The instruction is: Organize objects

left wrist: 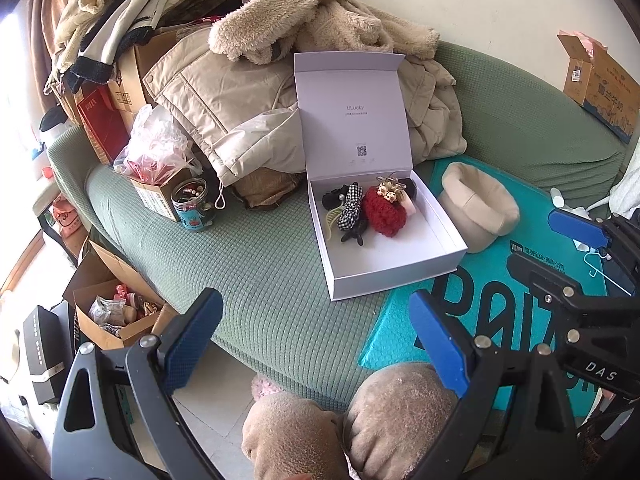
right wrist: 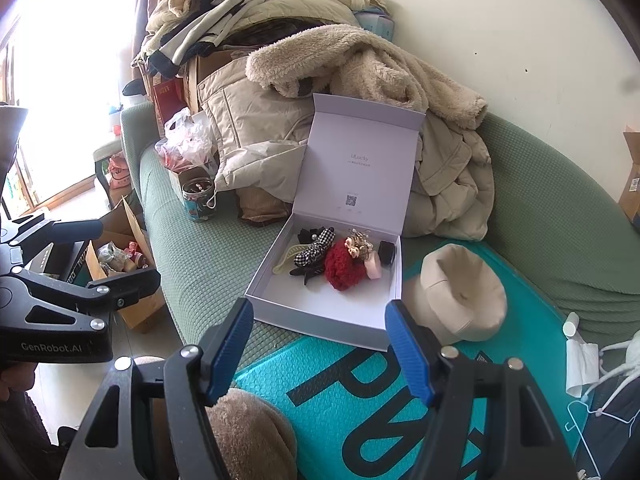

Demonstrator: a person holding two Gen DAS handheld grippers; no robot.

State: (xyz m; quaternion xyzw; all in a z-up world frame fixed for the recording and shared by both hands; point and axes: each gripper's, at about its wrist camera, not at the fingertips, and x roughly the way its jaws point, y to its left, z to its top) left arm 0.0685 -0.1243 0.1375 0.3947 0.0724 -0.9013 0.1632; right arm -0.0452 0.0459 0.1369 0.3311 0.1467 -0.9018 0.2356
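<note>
While both grippers hang back w/ nothing in them, the left gripper point(left wrist: 316, 344) has its blue pads spread wide and the right gripper point(right wrist: 320, 354) is likewise spread apart, both aimed at the white box point(right wrist: 320, 312) sitting on the green sofa point(left wrist: 260, 272). Box lid point(right wrist: 360, 160) stands propped upright against the beige coats point(right wrist: 440, 184). Inside, hair accessories are bunched toward the back: red knit scrunchie point(right wrist: 344, 270), checked bow point(right wrist: 314, 250), pink piece point(right wrist: 374, 268), black bits; the front half of the box floor is bare. Beige hat point(right wrist: 460, 296) lies just beside the box's right wall, on the teal mat point(right wrist: 360, 408), prob the next thing to deal with, tho that's a guess. To do it well: come in w/ the right gripper, pinch the soft brim at one edge rather than the crown, lift clear before moving so it doesn't drag the box. If closing the lid instead, steady the box wall w/ the left, tip the lid fwd slowly; it's light cardboard and will likely slide on the sofa fabric.
</note>
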